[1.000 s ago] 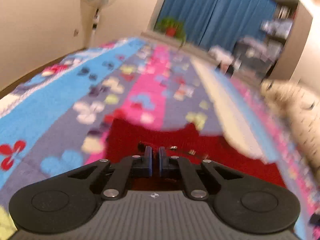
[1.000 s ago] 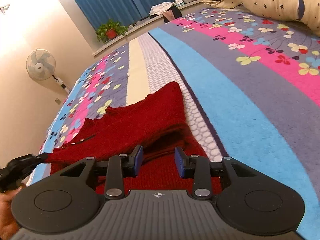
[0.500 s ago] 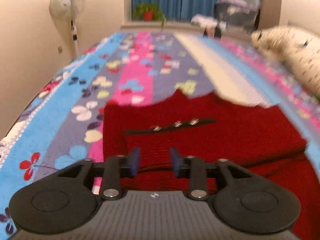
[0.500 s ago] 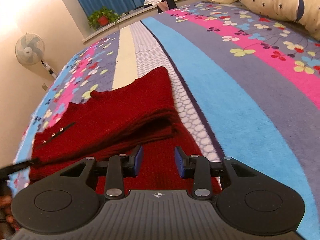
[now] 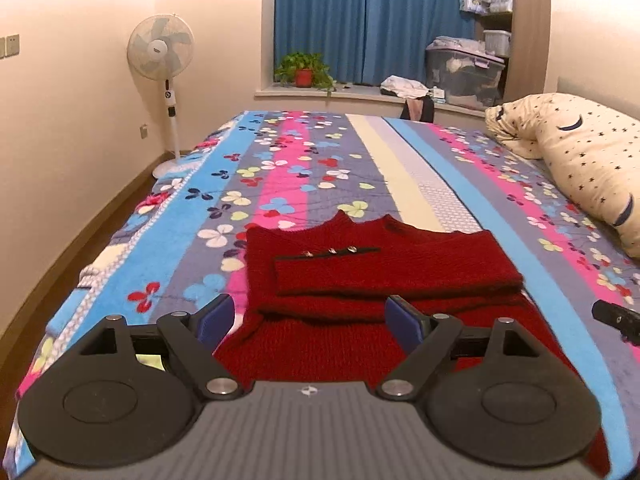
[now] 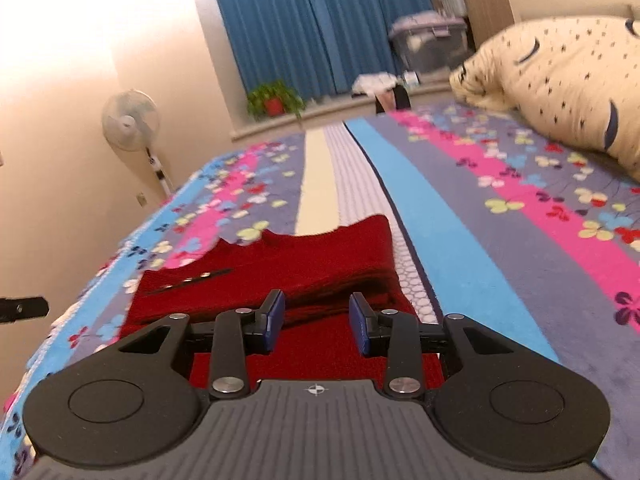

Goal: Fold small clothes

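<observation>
Left wrist view: left gripper [image 5: 310, 322], jaws opening and pinching nothing, hangs over one red sweater [image 5: 372, 268] lying folded on the striped bedspread [image 5: 436, 184]; one fan [image 5: 161, 53], one potted plant [image 5: 304, 70] and one pillow [image 5: 592, 160] stand around.
Right wrist view: right gripper [image 6: 316, 326], jaws partly spread and empty, above the sweater's near edge.

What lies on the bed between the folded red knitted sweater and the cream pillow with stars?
Only bare striped floral bedspread lies between the red knitted sweater and the cream star-printed pillow; the left wrist view shows this.
</observation>
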Motion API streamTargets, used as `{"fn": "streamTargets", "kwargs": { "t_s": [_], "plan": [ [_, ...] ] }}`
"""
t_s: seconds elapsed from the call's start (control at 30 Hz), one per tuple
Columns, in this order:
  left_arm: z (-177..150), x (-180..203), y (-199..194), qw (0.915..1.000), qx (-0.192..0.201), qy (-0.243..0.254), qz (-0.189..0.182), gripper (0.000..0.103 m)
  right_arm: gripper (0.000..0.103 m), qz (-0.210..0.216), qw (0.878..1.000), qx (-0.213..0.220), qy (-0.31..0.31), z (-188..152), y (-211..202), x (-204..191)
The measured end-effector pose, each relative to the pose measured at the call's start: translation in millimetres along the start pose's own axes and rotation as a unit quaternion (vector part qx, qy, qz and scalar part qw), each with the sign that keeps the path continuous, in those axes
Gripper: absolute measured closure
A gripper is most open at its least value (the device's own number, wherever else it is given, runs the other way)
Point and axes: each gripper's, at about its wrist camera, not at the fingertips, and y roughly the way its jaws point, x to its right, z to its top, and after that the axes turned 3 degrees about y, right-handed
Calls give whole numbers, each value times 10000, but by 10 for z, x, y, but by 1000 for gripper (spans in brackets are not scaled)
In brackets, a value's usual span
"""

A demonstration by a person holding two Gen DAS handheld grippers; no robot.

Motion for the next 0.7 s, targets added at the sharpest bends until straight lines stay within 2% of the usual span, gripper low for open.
{"fn": "streamTargets", "kwargs": {
  "t_s": [0.23, 0.33, 0.5, 0.53, 0.6, 0.63, 0.67, 0.7],
  "plan": [
    [-259, -74, -356, 10000, -49, 32, -64, 13, 60, -46, 9987, 307, -416, -217, -591, -162],
    [-376, -88, -464, 9999, -61, 53, -63, 13, 60, -192, 9988, 213, -395, -302, -713, -115],
    [-687, -202, -573, 9995, 54, 142, -265, 15, 60, -525, 9984, 21, -214, -396, -844, 60],
    [-785, -242, -580, 9992, 66, 237, -309, 22, 60, -613, 9980, -61, -144, -404, -856, 112],
    [-993, -348, -561, 9980, 55, 473, -410, 49, 63, -776, 9966, -271, -14, -449, -842, 224],
    [-1087, -418, -531, 9974, -12, 553, -466, 77, 77, -871, 9954, -404, 42, -465, -832, 281],
    [-1160, -497, -490, 9971, -114, 563, -498, 93, 93, -930, 9941, -546, 75, -481, -813, 347],
    [-1225, -590, -454, 9973, -189, 501, -500, 93, 96, -991, 9925, -703, 131, -513, -784, 391]
  ]
}}
